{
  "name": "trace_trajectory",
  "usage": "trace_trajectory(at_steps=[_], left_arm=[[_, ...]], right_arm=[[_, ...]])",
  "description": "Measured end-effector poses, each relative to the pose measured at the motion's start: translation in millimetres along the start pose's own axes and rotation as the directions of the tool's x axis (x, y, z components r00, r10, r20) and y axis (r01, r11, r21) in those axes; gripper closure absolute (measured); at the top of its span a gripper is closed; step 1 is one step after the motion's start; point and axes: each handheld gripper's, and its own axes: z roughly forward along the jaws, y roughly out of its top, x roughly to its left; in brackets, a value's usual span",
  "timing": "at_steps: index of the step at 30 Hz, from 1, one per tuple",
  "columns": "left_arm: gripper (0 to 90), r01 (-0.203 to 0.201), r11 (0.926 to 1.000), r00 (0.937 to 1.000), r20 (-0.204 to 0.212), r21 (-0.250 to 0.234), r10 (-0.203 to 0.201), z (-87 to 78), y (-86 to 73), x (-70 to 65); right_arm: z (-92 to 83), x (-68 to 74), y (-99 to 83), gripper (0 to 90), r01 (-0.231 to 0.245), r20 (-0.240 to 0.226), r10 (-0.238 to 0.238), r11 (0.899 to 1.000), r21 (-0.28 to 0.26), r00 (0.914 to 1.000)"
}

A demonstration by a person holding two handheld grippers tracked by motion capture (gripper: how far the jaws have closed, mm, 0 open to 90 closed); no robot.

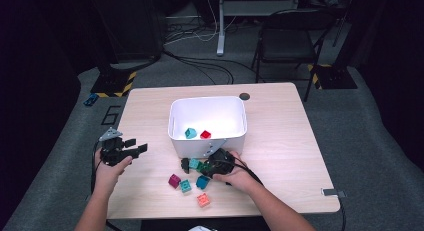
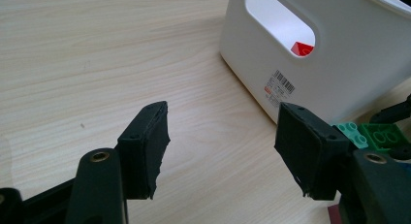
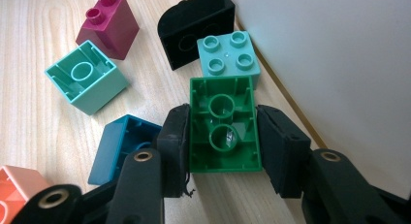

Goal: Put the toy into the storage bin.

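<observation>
Two bricks in white bin [image 1: 177,122]; right gripper [image 3: 223,136] clamps green brick [image 3: 224,132]; left gripper [image 2: 223,151] jaws apart.

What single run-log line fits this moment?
right gripper: shut on green brick | left gripper: open, idle | white bin: two bricks inside

The left claw [image 1: 131,147] is black all over, with a grey three-cornered plate [image 1: 110,135] on top and a black cable trailing from it beside the forearm. In the left gripper view its two jaws end in thick square black pads [image 2: 145,149] with ragged, fraying lower edges, and each jaw arm carries a brass-coloured ringed screw hole. The right claw [image 3: 223,141] is the same build: black jaws, blocky pads, brass eyelets, a loose thread at one pad corner. Both forearms are bare, with no sleeves in sight.
</observation>
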Motion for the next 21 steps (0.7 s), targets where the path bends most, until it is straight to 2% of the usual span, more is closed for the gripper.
trace_trajectory(at_steps=[1, 4, 6, 7, 12, 16, 21], left_arm=[[36.4, 0.002, 1.0, 1.0, 0.001, 0.001, -0.002, -0.2, 0.0, 0.0], [36.3, 0.005, 0.9999, 1.0, 0.0, -0.009, -0.005, 0.4, -0.4, -0.2], [36.4, 0.0, 1.0, 1.0, 0.002, 0.0, 0.0, 0.1, 0.0, 0.0], [36.3, 0.0, 1.0, 1.0, 0.001, 0.0, 0.0, 0.2, 0.0, -0.1], [36.4, 0.0, 1.0, 1.0, 0.001, 0.0, 0.0, 0.1, 0.0, -0.2], [36.4, -0.001, 1.0, 1.0, 0.001, 0.0, 0.001, 0.3, -0.1, -0.3], [36.4, 0.001, 1.0, 1.0, 0.0, 0.001, -0.001, 0.5, -0.1, -0.5]], right_arm=[[-0.6, -1.2, 0.1, 57.7, 0.015, 0.004, -0.015, 1.0, 0.003, 0.9999], [-1.7, -2.4, -0.4, 58.0, 0.013, 0.001, -0.013, 1.0, -0.001, 0.9999], [-3.5, -0.2, -0.6, 58.1, -0.023, 0.001, 0.023, 1.0, 0.003, 0.9997], [-4.0, -0.9, -0.5, 58.1, -0.01, -0.001, 0.01, 1.0, -0.007, 1.0], [-10.3, 2.5, 1.1, 58.2, -0.019, -0.011, 0.019, 1.0, -0.024, 0.9998], [-15.8, 5.9, 2.8, 58.3, -0.001, -0.019, 0.001, 0.999, -0.038, 0.9998], [-25.2, 9.5, 4.5, 58.3, -0.002, -0.028, 0.0, 0.999, -0.054, 0.9996]])
